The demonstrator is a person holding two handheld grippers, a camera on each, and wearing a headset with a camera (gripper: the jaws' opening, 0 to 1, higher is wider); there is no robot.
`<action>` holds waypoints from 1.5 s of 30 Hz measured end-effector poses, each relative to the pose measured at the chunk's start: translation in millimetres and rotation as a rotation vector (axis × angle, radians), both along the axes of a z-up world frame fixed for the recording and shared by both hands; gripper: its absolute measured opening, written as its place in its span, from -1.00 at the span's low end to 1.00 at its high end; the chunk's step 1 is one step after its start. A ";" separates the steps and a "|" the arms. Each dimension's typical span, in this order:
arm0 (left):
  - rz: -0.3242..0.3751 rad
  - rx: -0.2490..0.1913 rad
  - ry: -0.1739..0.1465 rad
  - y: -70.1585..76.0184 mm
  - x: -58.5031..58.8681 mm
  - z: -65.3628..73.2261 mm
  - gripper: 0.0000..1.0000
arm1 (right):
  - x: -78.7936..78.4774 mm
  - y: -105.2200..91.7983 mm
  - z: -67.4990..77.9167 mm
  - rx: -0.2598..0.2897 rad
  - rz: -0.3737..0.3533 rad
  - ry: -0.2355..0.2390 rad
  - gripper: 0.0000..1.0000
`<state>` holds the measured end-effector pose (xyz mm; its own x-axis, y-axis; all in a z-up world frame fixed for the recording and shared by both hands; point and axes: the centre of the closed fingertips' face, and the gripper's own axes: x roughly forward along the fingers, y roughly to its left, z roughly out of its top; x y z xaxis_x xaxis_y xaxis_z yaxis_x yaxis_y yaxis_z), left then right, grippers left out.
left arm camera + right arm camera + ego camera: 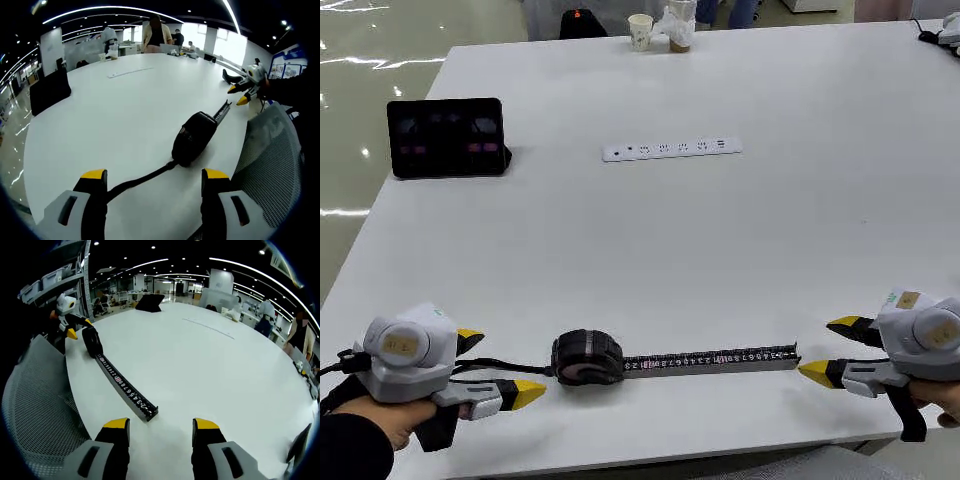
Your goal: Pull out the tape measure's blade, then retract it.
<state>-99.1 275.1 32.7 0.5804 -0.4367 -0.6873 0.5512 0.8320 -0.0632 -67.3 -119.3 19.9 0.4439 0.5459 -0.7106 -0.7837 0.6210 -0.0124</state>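
On table (720, 230): black tape measure (587, 357), blade (715, 359) out

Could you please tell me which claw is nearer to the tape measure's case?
Left. The left claw sits open just beside the case, whose strap runs between its jaws. The right claw is open past the far end of the extended blade.
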 end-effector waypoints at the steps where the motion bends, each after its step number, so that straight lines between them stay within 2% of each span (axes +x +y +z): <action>1: 0.011 -0.005 -0.008 2.8 0.1 1.8 0.48 | -3.3 -1.1 -0.3 -0.001 0.000 0.001 -0.02; 5: 0.058 -0.034 -0.062 9.5 3.1 13.0 0.58 | -7.8 -10.0 2.7 0.014 -0.024 0.008 0.08; 8: 0.073 -0.036 -0.080 11.1 -1.4 18.6 0.63 | -11.3 -13.1 8.4 0.032 -0.036 0.001 0.16; 12: 0.070 -0.027 -0.073 12.4 -11.8 16.8 0.80 | -13.0 -20.1 14.3 0.045 -0.057 -0.008 0.25; 18: 0.088 0.005 -0.053 23.7 -22.5 7.1 0.94 | -21.6 -29.8 19.6 0.071 -0.076 -0.013 0.48; 21: 0.094 -0.004 -0.066 24.7 -22.6 9.8 0.98 | -24.8 -31.3 21.6 0.082 -0.081 -0.021 0.49; 25: 0.096 -0.026 -0.082 23.5 -20.7 15.8 0.98 | -27.2 -32.0 21.8 0.093 -0.097 -0.015 0.80; 28: 0.100 -0.016 -0.102 26.8 -16.7 19.0 0.98 | -28.7 -35.8 22.6 0.098 -0.113 -0.018 0.97; 31: 0.116 -0.010 -0.117 30.4 -13.7 24.7 0.98 | -30.7 -40.1 21.9 0.101 -0.125 -0.017 0.98; 33: 0.116 -0.020 -0.112 29.6 -13.3 24.7 0.98 | -31.7 -43.1 19.6 0.089 -0.130 -0.014 0.98; 42: 0.103 -0.009 -0.109 20.2 -15.9 27.3 0.98 | -36.7 -45.5 18.1 0.066 -0.116 -0.009 0.98; 45: 0.108 -0.004 -0.102 17.8 -16.4 26.9 0.98 | -37.9 -45.3 17.5 0.059 -0.108 0.011 0.98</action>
<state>-115.6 292.9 59.5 0.6908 -0.3709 -0.6207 0.4624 0.8865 -0.0152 -105.2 -164.6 37.4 0.4948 0.5365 -0.6836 -0.7119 0.7014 0.0353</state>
